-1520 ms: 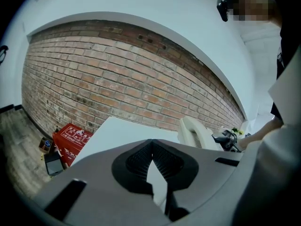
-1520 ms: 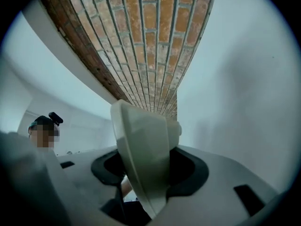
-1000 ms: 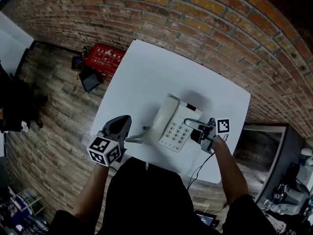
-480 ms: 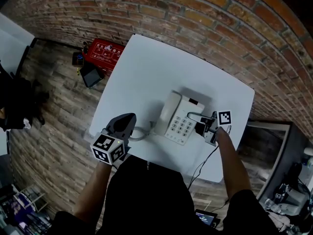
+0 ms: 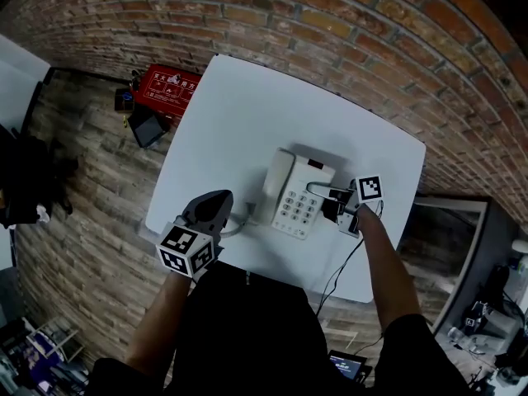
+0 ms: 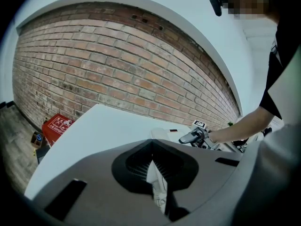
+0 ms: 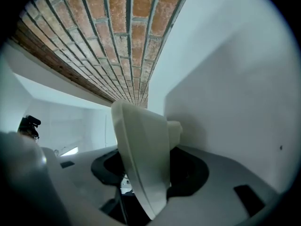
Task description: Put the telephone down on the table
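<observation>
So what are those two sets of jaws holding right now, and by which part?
The right gripper grips the telephone by its right edge. The left gripper looks closed on the telephone's cord.

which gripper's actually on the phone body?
The right gripper: its jaws clamp the telephone's right edge. The left gripper sits off the telephone's left side, pinching only the cord.

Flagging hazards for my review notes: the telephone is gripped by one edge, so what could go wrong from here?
1. The right gripper clamps only the telephone's right edge; a tilt could shake the handset off its cradle.
2. The cord runs to the left gripper; a tug there could drag the telephone across the table.
</observation>
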The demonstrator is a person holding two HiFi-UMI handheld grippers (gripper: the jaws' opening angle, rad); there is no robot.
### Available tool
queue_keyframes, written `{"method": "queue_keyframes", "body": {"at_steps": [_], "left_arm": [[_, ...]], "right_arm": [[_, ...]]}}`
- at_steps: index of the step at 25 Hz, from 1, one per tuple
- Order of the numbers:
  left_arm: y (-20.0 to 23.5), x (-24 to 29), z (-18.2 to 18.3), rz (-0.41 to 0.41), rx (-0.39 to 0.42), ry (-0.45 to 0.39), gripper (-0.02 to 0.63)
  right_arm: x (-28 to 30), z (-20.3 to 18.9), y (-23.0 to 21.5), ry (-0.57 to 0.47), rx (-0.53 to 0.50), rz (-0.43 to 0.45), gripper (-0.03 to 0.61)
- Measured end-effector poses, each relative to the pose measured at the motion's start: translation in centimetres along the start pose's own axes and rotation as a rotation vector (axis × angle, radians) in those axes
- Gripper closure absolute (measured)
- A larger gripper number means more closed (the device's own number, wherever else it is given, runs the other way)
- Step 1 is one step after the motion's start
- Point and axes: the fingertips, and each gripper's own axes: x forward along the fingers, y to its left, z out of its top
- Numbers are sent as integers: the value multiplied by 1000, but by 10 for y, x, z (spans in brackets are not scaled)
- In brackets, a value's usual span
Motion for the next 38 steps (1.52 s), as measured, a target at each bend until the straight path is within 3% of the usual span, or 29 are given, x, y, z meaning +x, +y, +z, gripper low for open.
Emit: {"method": "queue_keyframes", "body": {"at_steps": [4, 9, 16, 34, 38], "left_arm": [[-4, 3, 1, -18, 0, -1, 601], [-11, 9, 2, -57, 9, 4, 601], [-35, 20, -2, -129, 47, 31, 601], [-64, 27, -8, -248, 105, 59, 601], [-69, 28, -6, -267, 119, 57, 601]], "right_arm": [[2, 4, -1, -6, 10, -31, 342], [1, 7, -15, -49, 7, -152, 330], [3, 8, -14, -102, 18, -195, 313], [-6, 10, -18, -194, 14, -416, 279], [-13, 10, -21, -205, -4, -506, 270]]}}
